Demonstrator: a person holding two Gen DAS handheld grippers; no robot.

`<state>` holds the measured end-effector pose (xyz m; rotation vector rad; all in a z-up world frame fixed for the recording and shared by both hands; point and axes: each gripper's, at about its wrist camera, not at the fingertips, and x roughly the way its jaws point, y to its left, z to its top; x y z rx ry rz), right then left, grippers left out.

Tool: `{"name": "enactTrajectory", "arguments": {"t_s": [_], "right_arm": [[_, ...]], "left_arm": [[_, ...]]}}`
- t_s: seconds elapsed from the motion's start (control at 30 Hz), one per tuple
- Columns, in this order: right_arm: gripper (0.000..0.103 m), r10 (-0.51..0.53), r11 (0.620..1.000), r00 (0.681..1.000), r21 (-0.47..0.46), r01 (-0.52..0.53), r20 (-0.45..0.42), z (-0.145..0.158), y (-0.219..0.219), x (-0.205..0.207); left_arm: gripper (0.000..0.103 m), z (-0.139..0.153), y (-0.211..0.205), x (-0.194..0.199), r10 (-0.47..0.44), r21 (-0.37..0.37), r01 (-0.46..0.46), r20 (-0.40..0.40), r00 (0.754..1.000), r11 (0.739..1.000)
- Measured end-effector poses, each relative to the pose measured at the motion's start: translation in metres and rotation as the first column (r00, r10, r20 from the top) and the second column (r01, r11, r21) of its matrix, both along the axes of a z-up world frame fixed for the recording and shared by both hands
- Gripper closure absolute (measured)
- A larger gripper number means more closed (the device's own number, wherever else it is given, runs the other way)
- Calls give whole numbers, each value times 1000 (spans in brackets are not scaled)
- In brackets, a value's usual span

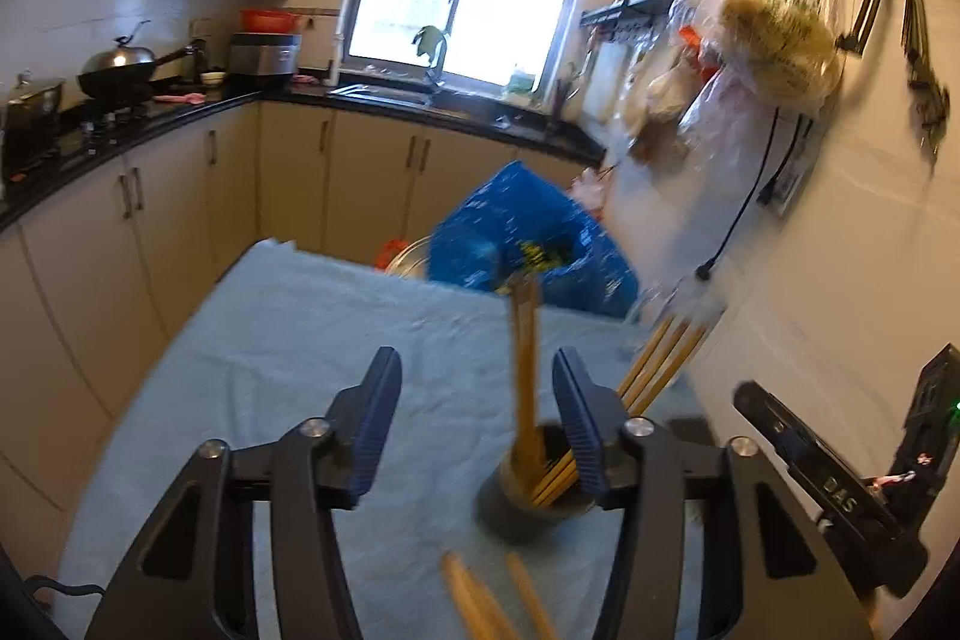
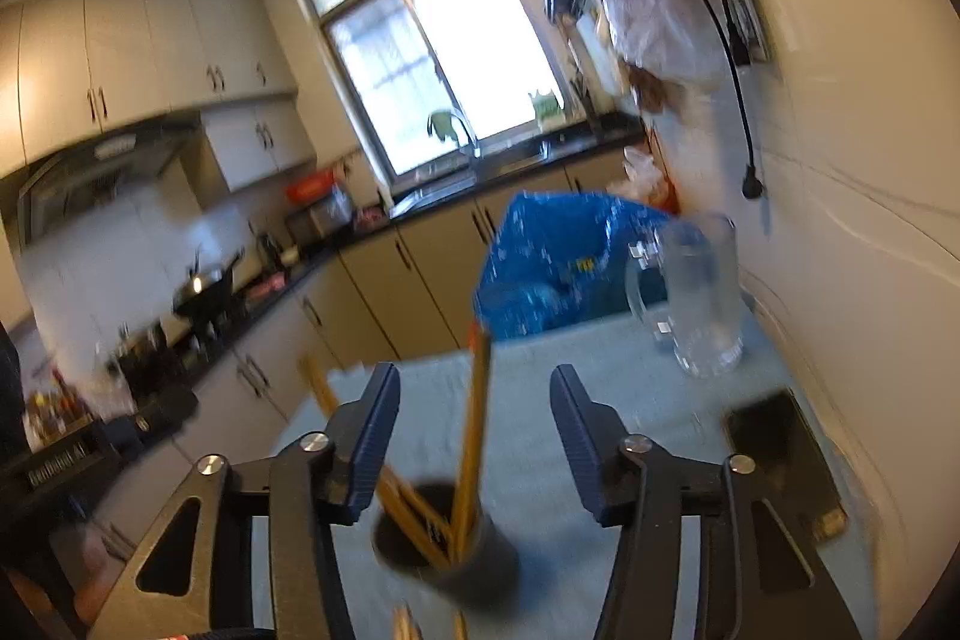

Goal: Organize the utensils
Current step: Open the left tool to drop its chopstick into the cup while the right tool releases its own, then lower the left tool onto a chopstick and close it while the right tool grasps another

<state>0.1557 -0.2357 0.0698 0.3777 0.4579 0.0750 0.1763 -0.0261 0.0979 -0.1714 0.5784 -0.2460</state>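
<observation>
A: Status on the utensils?

B: Most chopsticks [image 1: 531, 388] are already standing in the dark cup [image 1: 528, 496] on the cloth-covered counter [image 1: 288, 340]. One bunch stands near upright, another leans toward the wall side. A few loose chopsticks [image 1: 480, 598] lie on the cloth just in front of the cup, so prob. not finished.

A: Fingers?

B: Left gripper [image 1: 477, 418]: fingers roughly half open, nothing pinched. The upright sticks sit in the gap, but the pads aren't pressing on them. Right gripper [image 2: 474, 430]: same, about halfway apart, a stick rises between the fingers w/o contact. No earlier frame, so can't say more.

A: What's left?

B: My guess: pick up the loose ones, drop them in the cup. The glass mug [image 2: 690, 304] and blue bag [image 2: 558, 262] sit further back, not utensils AFAICT. Pics are blurry, so exact stick count is unclear.
</observation>
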Motion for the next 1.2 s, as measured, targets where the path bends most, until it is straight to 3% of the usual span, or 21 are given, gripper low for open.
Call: {"name": "enactTrajectory", "arguments": {"t_s": [0.1, 0.27, 0.33, 0.43, 0.53, 0.6, 1.03, 1.2], "right_arm": [[46, 85, 995, 988, -42, -91, -128, -34, 11, -11], [48, 190, 971, 924, -76, -227, -333, -102, 35, -27], [54, 216, 965, 901, -61, -257, -377, -120, 42, -30], [55, 228, 957, 886, -73, -280, -405, -137, 52, -33], [57, 237, 949, 880, -98, -301, -412, -144, 62, -35], [57, 238, 942, 881, -123, -311, -409, -146, 69, -38], [68, 196, 920, 889, -237, -313, -415, -156, 89, -38], [74, 135, 929, 897, -261, -262, -422, -156, 77, -39]], "left_arm": [[50, -37, 6, -8, 12, 41, -8, -94, 995, 999], [50, -106, 2, -14, 1, 62, 18, -288, 958, 998], [50, -129, -5, -19, -9, 84, 39, -329, 944, 996], [51, -151, -20, -26, -34, 129, 84, -354, 935, 988], [62, -170, -35, -31, -65, 175, 142, -386, 920, 974], [74, -179, -40, -31, -79, 189, 169, -409, 909, 967], [76, -184, -51, -31, -61, 196, 142, -371, 926, 970], [87, -183, -56, -42, -64, 258, 160, -344, 937, 953]]}}
